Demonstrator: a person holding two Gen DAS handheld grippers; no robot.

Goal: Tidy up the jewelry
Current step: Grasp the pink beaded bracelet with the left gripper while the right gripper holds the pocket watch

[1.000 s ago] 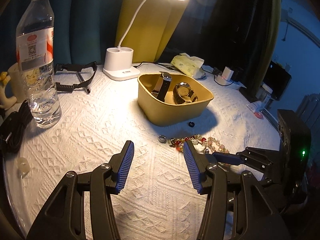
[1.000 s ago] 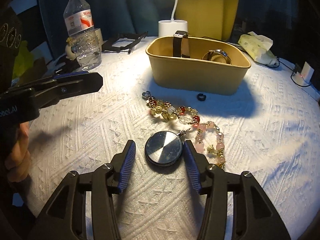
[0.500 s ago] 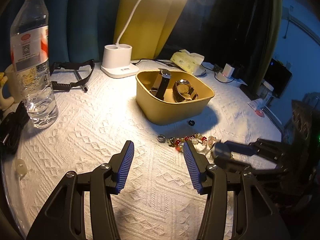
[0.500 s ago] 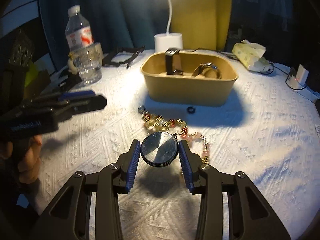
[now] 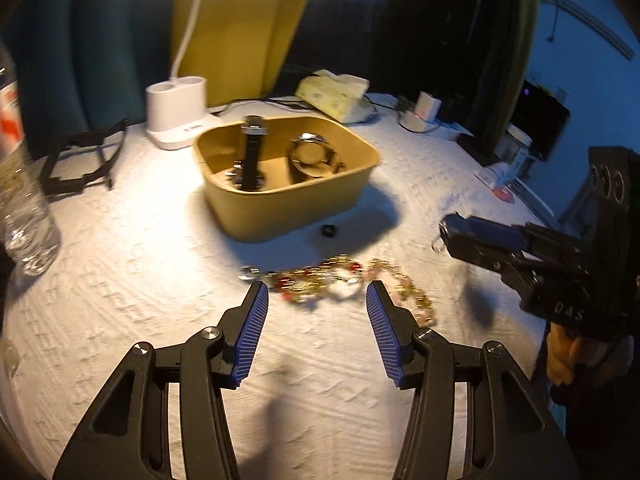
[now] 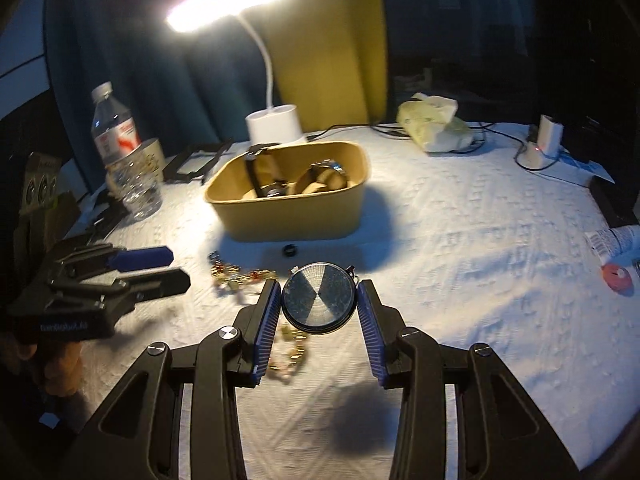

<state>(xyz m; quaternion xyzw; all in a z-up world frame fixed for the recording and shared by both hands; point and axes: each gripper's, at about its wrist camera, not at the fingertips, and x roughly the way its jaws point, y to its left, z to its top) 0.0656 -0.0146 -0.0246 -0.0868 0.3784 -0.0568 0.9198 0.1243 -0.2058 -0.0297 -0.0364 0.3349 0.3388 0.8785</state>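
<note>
My right gripper (image 6: 319, 285) is shut on a round silver pocket watch (image 6: 319, 300) and holds it above the white cloth. A chain of gold, red and pink beads (image 5: 340, 276) lies on the cloth just ahead of my left gripper (image 5: 317, 286), which stands open with nothing between its pads. Behind the beads stands a tan box (image 5: 280, 208) holding a black-strap watch (image 5: 252, 156) and a metal watch (image 5: 310, 158). A small black ring (image 5: 329, 231) lies in front of the box, and a silver ring (image 5: 247, 272) lies at the chain's left end.
A water bottle (image 6: 124, 160) and a mug (image 6: 154, 154) stand at the far left. A white lamp base (image 5: 176, 116), a black frame (image 5: 80, 160), a tissue pack (image 5: 332, 94) and a white charger (image 5: 420, 112) line the back. A red disc (image 6: 618, 276) lies far right.
The right gripper closed on the pocket watch and lifted it off the cloth. The left gripper moved up to the bead chain, still open.
</note>
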